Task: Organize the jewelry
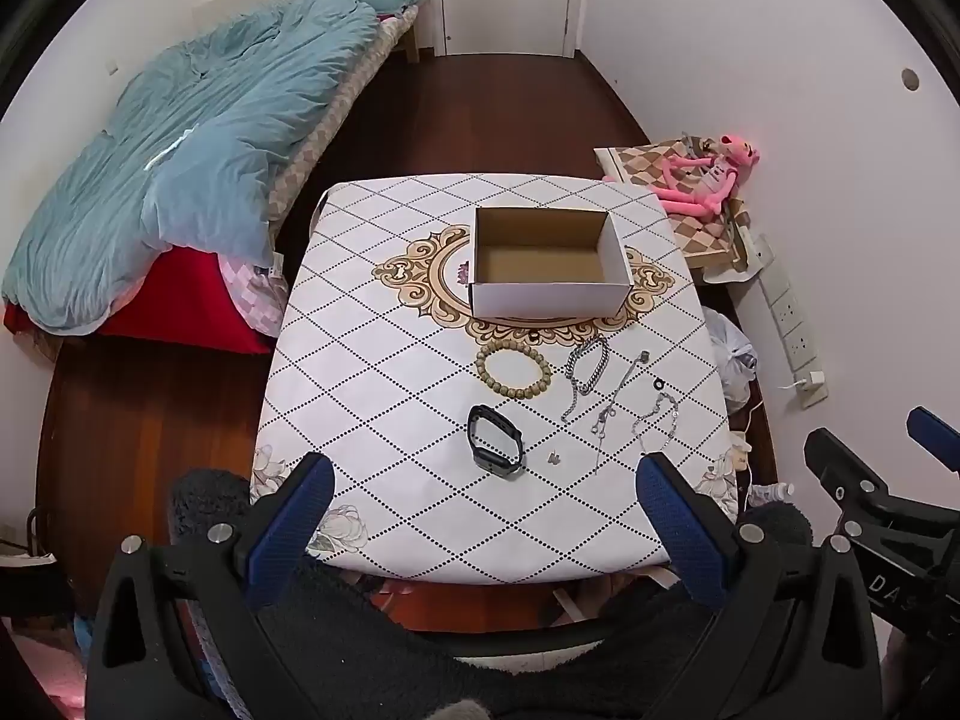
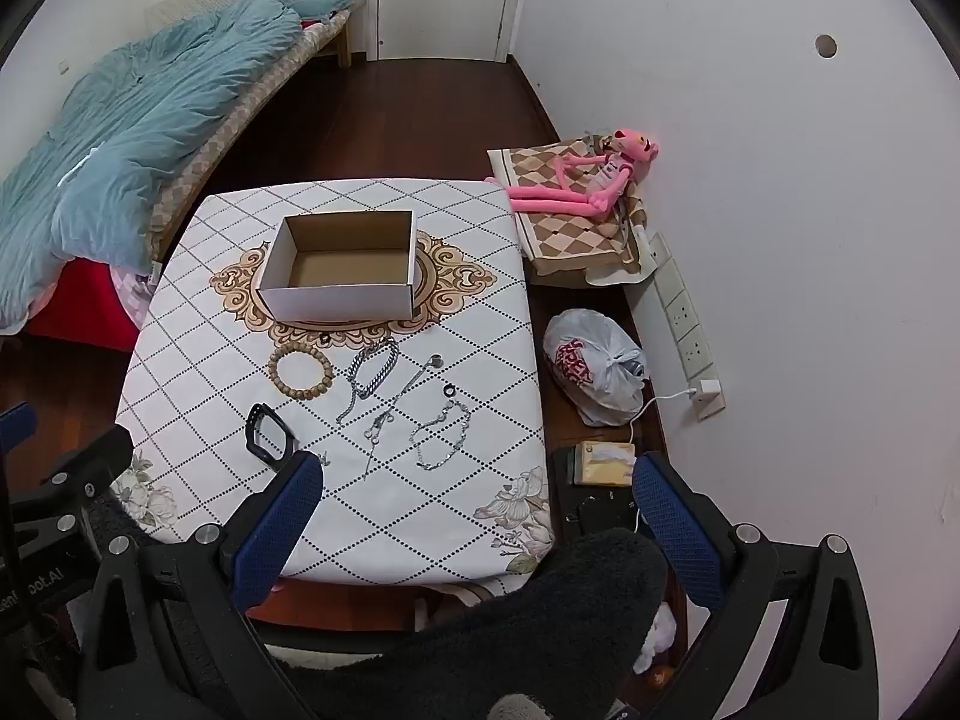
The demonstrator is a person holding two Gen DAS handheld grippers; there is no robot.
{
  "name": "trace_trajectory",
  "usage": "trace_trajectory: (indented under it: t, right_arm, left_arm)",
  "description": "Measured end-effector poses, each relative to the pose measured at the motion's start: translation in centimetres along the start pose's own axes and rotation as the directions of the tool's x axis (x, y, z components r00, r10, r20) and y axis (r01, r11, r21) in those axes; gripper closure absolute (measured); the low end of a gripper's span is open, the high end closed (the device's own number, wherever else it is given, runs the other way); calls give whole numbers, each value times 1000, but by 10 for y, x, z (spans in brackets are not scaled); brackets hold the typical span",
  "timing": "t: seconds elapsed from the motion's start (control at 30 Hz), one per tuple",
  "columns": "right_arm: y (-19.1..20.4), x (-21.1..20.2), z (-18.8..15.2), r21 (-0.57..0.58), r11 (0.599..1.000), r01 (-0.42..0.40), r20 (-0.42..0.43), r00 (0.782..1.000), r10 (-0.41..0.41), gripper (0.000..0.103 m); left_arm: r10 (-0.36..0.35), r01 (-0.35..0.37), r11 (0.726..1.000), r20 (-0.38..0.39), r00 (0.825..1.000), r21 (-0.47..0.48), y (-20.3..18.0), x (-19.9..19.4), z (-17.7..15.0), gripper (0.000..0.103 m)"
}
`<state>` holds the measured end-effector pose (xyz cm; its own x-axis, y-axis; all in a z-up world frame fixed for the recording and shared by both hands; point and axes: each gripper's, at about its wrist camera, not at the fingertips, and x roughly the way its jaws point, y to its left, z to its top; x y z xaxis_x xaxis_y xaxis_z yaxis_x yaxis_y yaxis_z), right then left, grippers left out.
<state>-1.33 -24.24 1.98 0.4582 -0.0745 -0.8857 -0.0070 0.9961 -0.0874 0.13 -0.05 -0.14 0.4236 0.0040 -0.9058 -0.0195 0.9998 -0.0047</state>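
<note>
An empty white cardboard box [image 1: 549, 264] [image 2: 342, 267] stands open in the middle of the patterned table [image 1: 384, 396] [image 2: 468, 480]. In front of it lie a wooden bead bracelet [image 1: 513, 370] [image 2: 300, 371], a black watch band [image 1: 495, 444] [image 2: 268, 435], a thick silver chain bracelet [image 1: 587, 366] [image 2: 375, 367], thin silver chains [image 1: 612, 408] [image 2: 396, 414] [image 2: 441, 438] and a small black ring [image 1: 659, 384] [image 2: 449, 390]. My left gripper [image 1: 483, 480] is open above the table's near edge. My right gripper [image 2: 477, 480] is open, over the table's near right corner.
A bed with a blue duvet [image 1: 180, 150] is at the left. A pink plush toy [image 2: 576, 180] lies on a checked cushion at the right. A white plastic bag [image 2: 600, 366] and a power strip [image 2: 684, 324] sit by the right wall.
</note>
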Motion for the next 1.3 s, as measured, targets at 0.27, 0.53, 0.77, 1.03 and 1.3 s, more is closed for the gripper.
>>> trace_trajectory:
  t: [0.27, 0.53, 0.77, 1.03, 1.3]
  right_arm:
    - [-1, -2, 0, 3, 1000, -5, 5, 1000, 5, 0]
    - [-1, -5, 0, 2, 1000, 3, 10, 1000, -3, 0]
    - [-3, -9, 2, 3, 1000, 3, 15, 1000, -3, 0]
    - [-4, -14, 2, -1, 1000, 2, 25, 1000, -2, 0]
    - [-6, -16, 4, -1, 1000, 1, 31, 1000, -1, 0]
  left_arm:
    - [5, -5, 1000, 18, 1000, -3, -1, 0, -1, 0]
    - [8, -8, 1000, 24, 1000, -1, 2, -8, -4, 0]
    - [3, -3, 1000, 20, 1000, -1, 3, -8, -1, 0]
    - [5, -4, 1000, 22, 1000, -7, 0, -11, -1, 0]
    - [2, -2, 1000, 24, 1000, -9, 1, -11, -2, 0]
